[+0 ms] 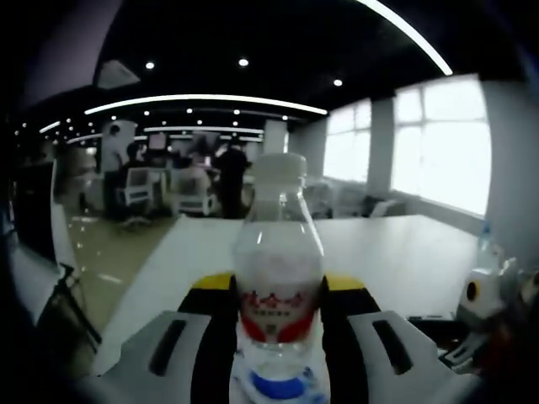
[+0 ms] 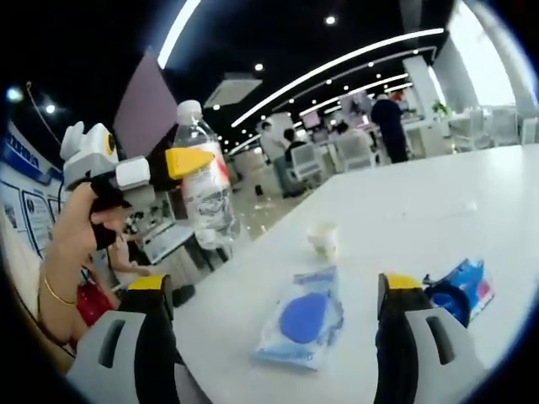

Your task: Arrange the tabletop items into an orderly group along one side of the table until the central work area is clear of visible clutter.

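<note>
A clear plastic water bottle (image 1: pixel 278 278) with a white cap and a red label stands upright between the jaws of my left gripper (image 1: pixel 278 290), which is shut on it. In the right gripper view the same bottle (image 2: pixel 206 189) hangs in the air at the left, held in the left gripper (image 2: pixel 181 164) by a person's hand (image 2: pixel 72 244). My right gripper (image 2: pixel 274 290) is open above the white table (image 2: pixel 438 202). A clear packet with a blue disc (image 2: pixel 301 318) lies between its jaws. A blue and red packet (image 2: pixel 461 290) lies beside the right jaw.
A small white cup (image 2: pixel 322 236) stands on the table beyond the blue disc packet. The right gripper (image 1: pixel 488 295) enters the left gripper view at the right edge. Office chairs and people (image 1: pixel 232 177) are far behind the table. Floor lies beyond the table's left edge.
</note>
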